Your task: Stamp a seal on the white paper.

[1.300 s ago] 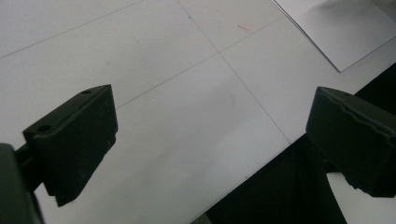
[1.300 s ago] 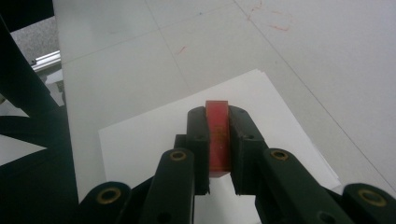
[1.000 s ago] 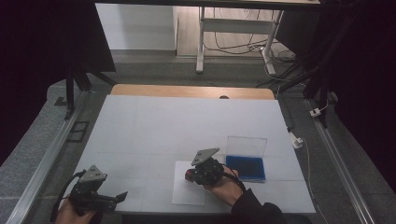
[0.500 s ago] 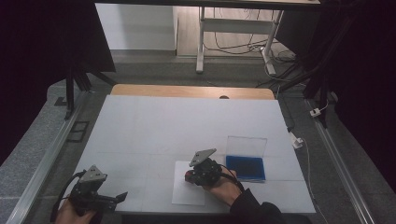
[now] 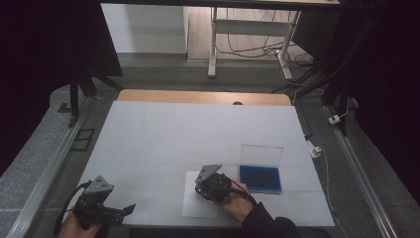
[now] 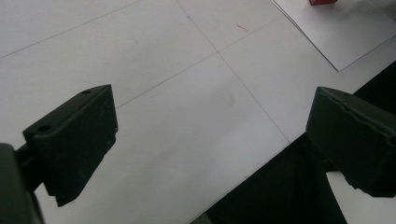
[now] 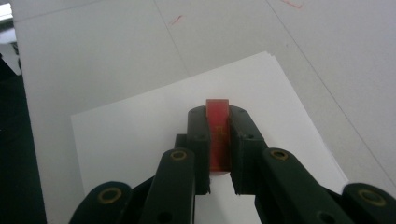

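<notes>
Over the paper sheet (image 7: pixel 140 140) on the counter (image 5: pixel 198 129), right claw (image 7: pixel 218 135) pinches a red block (image 7: pixel 218 135), long axis along the jaws; blue tray (image 5: pixel 260 177) just beside; left claw (image 6: pixel 210 140) spread, well apart.

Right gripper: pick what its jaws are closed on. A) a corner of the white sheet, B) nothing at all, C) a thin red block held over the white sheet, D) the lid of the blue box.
C: in the right gripper view the right gripper has both jaws pressed on a thin red block above the white sheet; the blue box lies apart.
</notes>
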Available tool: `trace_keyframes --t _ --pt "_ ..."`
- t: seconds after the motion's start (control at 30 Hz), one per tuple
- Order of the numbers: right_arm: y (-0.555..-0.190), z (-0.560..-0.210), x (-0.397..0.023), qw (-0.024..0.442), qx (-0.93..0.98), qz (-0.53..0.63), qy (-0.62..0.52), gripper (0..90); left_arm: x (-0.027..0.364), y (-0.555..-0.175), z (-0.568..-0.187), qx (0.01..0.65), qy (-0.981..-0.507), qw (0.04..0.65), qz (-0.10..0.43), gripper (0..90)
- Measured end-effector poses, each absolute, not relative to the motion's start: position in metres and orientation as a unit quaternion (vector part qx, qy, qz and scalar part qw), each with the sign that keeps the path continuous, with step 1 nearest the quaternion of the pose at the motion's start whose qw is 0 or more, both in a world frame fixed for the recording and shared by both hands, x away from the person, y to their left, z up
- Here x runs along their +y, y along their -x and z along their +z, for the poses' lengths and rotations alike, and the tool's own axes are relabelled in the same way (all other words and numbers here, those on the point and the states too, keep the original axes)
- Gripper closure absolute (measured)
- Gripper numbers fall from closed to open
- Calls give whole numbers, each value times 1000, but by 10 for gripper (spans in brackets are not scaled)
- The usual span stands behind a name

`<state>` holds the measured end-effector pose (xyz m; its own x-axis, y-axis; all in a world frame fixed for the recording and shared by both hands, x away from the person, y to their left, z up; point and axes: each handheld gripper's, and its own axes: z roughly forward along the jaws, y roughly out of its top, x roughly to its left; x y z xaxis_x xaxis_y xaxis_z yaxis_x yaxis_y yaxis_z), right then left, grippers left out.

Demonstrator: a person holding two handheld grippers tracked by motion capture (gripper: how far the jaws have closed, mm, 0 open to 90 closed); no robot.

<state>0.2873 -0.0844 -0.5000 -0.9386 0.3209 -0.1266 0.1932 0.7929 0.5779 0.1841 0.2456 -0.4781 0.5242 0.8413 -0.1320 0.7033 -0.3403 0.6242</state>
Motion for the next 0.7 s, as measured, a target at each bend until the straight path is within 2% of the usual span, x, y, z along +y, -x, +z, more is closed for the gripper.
trace_keyframes --t 0.2,0.63,0.7 --pt "-283 -500 -82 122 943 282 -128 804 245 -184 -478 475 -812 321 107 27" --pt "-306 -504 -97 29 924 330 -191 806 245 -185 -478 475 -813 320 106 27" --pt "-307 -504 -98 26 923 331 -193 806 245 -185 -478 475 -813 321 106 27"
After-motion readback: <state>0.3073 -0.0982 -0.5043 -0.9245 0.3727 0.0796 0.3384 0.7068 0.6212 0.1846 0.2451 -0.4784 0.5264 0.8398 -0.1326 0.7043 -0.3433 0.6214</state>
